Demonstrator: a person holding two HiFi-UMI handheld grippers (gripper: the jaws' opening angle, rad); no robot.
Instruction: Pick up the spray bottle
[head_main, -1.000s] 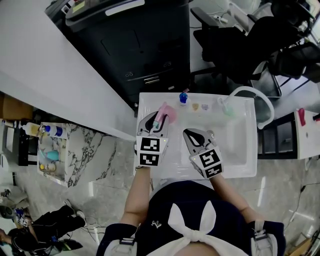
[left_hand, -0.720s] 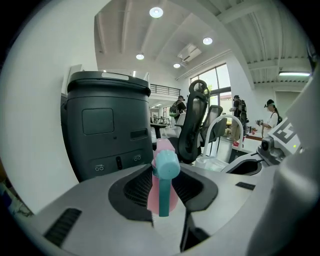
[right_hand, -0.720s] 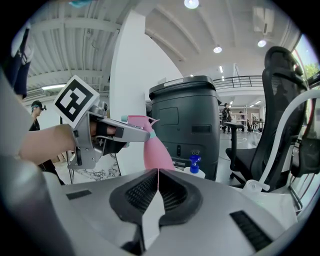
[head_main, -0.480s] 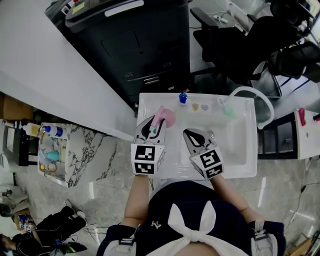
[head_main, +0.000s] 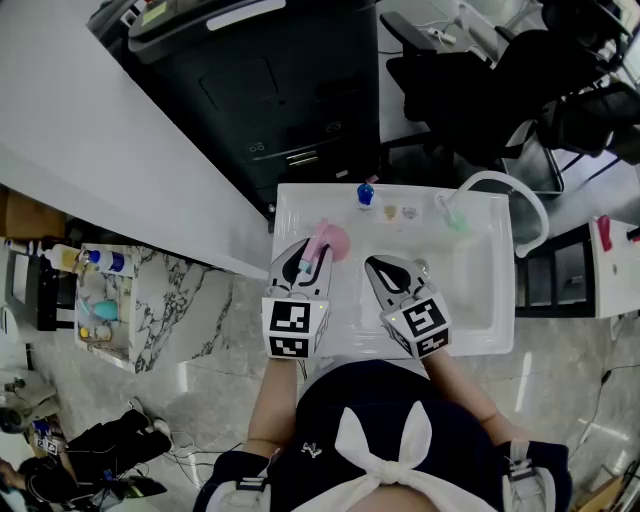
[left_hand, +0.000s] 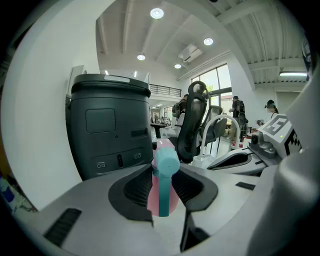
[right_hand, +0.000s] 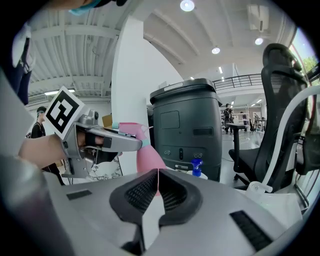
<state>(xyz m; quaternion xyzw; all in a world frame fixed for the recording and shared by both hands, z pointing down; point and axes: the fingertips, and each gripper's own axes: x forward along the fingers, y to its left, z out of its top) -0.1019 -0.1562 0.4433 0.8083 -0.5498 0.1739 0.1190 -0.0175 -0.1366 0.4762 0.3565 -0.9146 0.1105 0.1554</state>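
I hold the spray bottle (left_hand: 162, 165) in my left gripper (left_hand: 164, 186). The two jaws are partly open and press on the bottle from both sides. The bottle is pink with a blue-green top. The top points back at me and the pink part points away.

From above, my left gripper (head_main: 298, 262) is over the left side of the white table (head_main: 470, 290). The spray bottle (head_main: 332, 238) sticks out in front of it, tilted. I cannot tell if its bottom touches the table.

My right gripper (right_hand: 157, 176) holds nothing. Its jaws are pressed together with no gap. From above, the right gripper (head_main: 385, 275) is over the middle of the table, just beside the left one, and they do not touch.

From my right side I see the left gripper (right_hand: 95, 140) with the pink spray bottle (right_hand: 150, 159) under its tip.

A small blue bottle (head_main: 366, 194) stands at the far edge of the table, well apart from my grippers. I see the same small blue bottle (right_hand: 196, 167) over my right jaws.

Behind the table stands a big dark bin (head_main: 290, 90). A black chair (left_hand: 192, 125) is to the right of it.
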